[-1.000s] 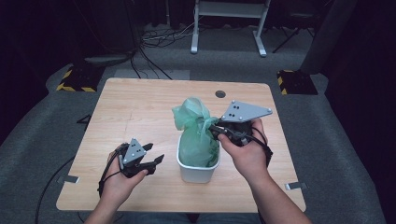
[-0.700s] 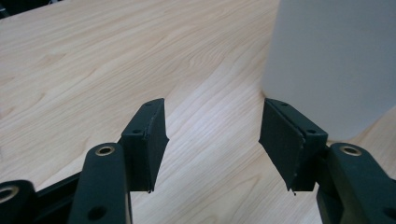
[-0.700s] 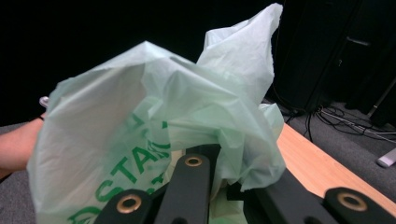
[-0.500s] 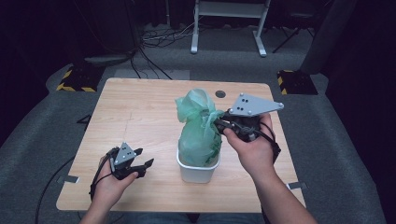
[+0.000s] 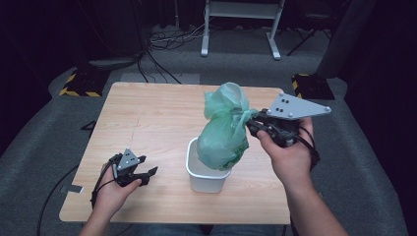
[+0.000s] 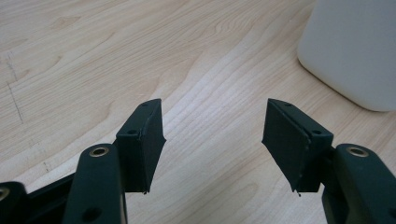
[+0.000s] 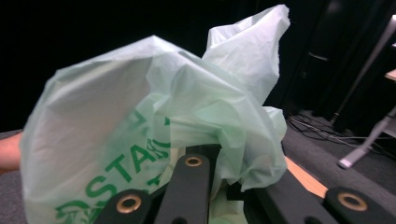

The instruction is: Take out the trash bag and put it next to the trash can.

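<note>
A pale green plastic bag (image 5: pixel 223 130) with green print hangs half out of a small white bin (image 5: pixel 206 174) near the table's front middle. My right gripper (image 5: pixel 252 125) is shut on the bag's gathered neck from the right and holds it up above the bin. In the right gripper view the crumpled bag (image 7: pixel 140 116) bulges over the closed right gripper (image 7: pixel 217 156). My left gripper (image 5: pixel 147 172) rests low over the table, left of the bin, open. Its jaws have just been opening a little further, with bare wood between the left gripper's (image 6: pixel 219 140) pads and the bin (image 6: pixel 350 51) ahead to the right.
The light wooden table (image 5: pixel 147 113) has bare room at the left and the back. Beyond its far edge, on the grey floor, lie cables (image 5: pixel 162 42), two yellow-and-black striped blocks (image 5: pixel 78 86) and a white metal frame (image 5: pixel 241 24).
My right gripper has risen and drawn the green bag higher out of the white bin. My left hand has slid a little toward the table's front left.
</note>
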### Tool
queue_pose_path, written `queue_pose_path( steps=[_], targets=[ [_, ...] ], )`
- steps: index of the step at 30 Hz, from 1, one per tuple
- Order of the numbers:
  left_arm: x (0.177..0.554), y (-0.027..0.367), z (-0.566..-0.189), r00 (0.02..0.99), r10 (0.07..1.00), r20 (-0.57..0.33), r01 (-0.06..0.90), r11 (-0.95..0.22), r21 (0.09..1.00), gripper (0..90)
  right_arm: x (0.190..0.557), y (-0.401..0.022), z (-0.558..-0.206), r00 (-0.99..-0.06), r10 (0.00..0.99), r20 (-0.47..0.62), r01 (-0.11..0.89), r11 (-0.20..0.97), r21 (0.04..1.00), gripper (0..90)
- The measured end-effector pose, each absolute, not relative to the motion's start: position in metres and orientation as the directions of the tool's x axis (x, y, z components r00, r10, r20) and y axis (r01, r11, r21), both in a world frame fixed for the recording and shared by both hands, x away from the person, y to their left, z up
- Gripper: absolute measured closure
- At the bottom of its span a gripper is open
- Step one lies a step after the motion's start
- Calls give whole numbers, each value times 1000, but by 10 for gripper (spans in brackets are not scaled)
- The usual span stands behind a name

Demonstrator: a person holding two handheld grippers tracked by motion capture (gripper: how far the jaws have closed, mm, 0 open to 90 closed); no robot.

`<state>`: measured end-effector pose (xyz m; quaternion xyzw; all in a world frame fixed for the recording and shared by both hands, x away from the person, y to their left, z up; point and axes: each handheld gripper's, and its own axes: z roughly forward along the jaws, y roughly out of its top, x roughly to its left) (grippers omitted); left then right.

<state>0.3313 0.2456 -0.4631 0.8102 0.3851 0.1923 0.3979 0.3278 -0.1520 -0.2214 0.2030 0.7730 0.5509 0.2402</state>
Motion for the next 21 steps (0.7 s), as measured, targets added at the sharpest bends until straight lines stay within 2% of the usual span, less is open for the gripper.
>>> queue_pose_path(
  steps=[21],
  targets=[
    [334, 249, -468, 620, 785, 8, 480, -387, 787, 385, 329, -228, -221, -700, 703, -123, 104, 271, 957, 893]
  ],
)
